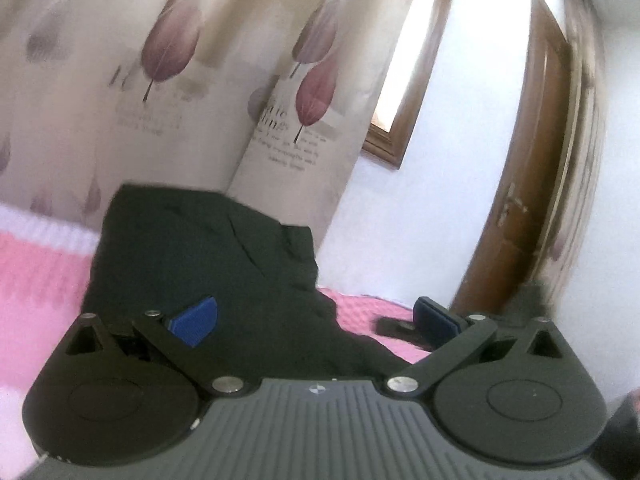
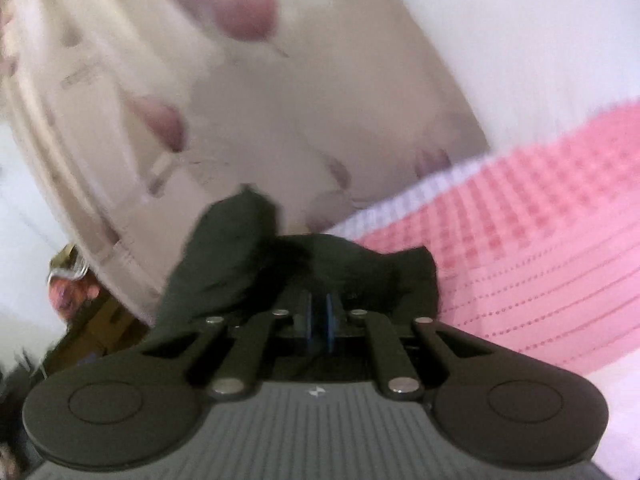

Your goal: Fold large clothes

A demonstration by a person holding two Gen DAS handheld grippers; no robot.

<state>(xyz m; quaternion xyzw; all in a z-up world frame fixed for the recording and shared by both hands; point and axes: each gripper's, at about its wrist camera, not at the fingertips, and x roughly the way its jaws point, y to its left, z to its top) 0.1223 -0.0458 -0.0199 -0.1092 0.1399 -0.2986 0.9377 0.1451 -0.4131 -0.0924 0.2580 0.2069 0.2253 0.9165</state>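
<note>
Your right claw has its blue pads drawn almost together, and dark cloth of the dark green garment appears to be pinched between them; the fabric rises in a bunched peak toward 11 o'clock of that claw, off the pink bedspread. Your left claw stands wide apart and holds nothing; in its view the garment lies ahead at 11 o'clock as a compact, roughly squared heap on the bed, with the patterned curtain behind. Judged from this, some folding is already made, yet the edges look uneven. You have the held portion to lay down and the stack to square; the blur hides finer detail.
</note>
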